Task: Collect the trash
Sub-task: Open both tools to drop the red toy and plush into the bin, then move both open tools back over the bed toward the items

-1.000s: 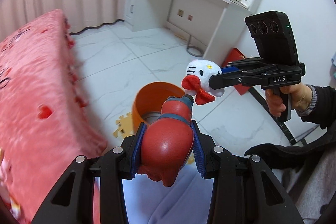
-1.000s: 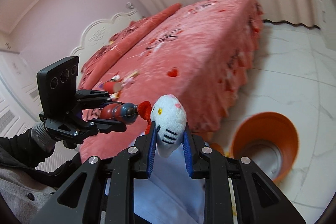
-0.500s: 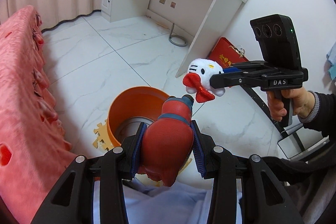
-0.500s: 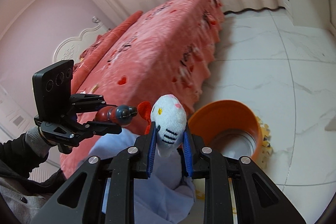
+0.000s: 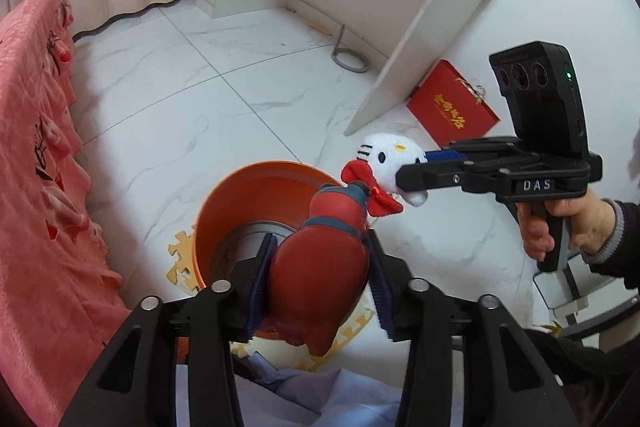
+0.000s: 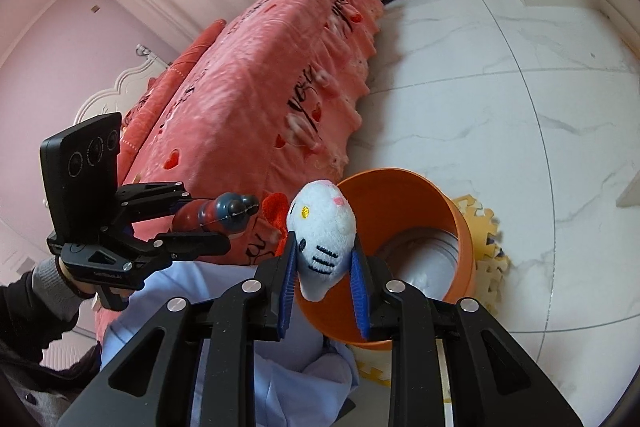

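Since earlier frame, both grippers came nearer to orange bin (image 5: 256, 183), now almost over its rim. Left gripper (image 5: 318, 267) clamped on red toy (image 5: 320, 267); long axis runs forward, dark tip pointing away toward bin. Right gripper (image 6: 324, 263) clamped on white cat plush (image 6: 322, 227), face up, red bow (image 6: 276, 205) toward left (probably carried side by side for dropping together).
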The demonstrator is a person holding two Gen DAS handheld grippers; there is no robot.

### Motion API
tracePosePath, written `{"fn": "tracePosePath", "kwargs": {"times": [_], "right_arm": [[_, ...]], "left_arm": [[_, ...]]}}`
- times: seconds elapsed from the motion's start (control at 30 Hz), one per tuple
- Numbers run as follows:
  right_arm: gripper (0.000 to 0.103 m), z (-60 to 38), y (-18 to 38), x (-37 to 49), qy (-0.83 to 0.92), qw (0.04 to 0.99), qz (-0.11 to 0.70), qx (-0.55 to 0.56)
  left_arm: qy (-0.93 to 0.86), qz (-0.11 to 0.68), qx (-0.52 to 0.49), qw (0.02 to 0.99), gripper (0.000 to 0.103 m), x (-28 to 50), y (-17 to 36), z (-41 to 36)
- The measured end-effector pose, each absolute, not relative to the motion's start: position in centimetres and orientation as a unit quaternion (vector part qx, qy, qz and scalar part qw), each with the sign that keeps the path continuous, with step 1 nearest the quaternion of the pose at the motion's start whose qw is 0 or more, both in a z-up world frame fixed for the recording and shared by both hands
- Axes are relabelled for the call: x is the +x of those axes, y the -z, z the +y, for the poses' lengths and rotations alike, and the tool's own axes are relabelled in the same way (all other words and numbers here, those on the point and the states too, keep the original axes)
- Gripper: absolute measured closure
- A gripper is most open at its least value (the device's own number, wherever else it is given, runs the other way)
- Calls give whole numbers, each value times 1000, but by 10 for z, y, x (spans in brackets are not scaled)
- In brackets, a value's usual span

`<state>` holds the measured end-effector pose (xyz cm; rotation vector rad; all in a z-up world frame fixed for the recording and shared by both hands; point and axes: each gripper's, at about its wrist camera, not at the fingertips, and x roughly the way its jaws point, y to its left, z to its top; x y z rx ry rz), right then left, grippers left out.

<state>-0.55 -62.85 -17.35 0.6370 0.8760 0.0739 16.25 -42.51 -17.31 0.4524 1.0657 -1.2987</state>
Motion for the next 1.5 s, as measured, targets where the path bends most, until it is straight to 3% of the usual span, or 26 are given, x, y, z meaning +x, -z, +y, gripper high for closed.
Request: {"fn": "tracePosePath", "kwargs": {"times": [0.07, 0.2, 0.27, 0.57, 0.67, 0.77, 0.83, 0.93, 1.13, 1.17, 1.5], "right_arm": [[73, -631, 179, -1, -33, 853, 420, 307], [68, -632, 189, 3, -30, 848, 428, 311], [53, -631, 192, 4, -27, 847, 430, 313], [53, -613, 177, 3, -41, 853, 430, 291], [52, -604, 163, 2, -51, 858, 425, 283], [39, -591, 148, 0, -59, 864, 420, 271], [37, -580, 136, 0, -67, 868, 416, 262], [24, -562, 117, -2, -79, 876, 404, 251], [15, -516, 82, 0, -101, 894, 388, 201], [15, -510, 77, 0, -105, 896, 386, 192], [12, -424, 37, 2, -155, 916, 358, 99]], "left_arm": [[565, 470, 195, 650, 42, 167, 176, -427], [560, 473, 194, 652, 39, 169, 179, -432], [560, 477, 193, 649, 39, 169, 181, -432], [552, 480, 197, 653, 39, 167, 176, -421], [548, 471, 191, 664, 27, 165, 166, -412], [547, 459, 190, 674, 25, 160, 154, -398], [540, 452, 196, 682, 24, 157, 146, -388], [531, 441, 188, 699, 15, 152, 131, -368], [489, 429, 184, 737, 12, 144, 110, -330], [480, 427, 182, 744, 8, 143, 106, -324], [419, 406, 144, 799, 8, 124, 74, -249]]}}
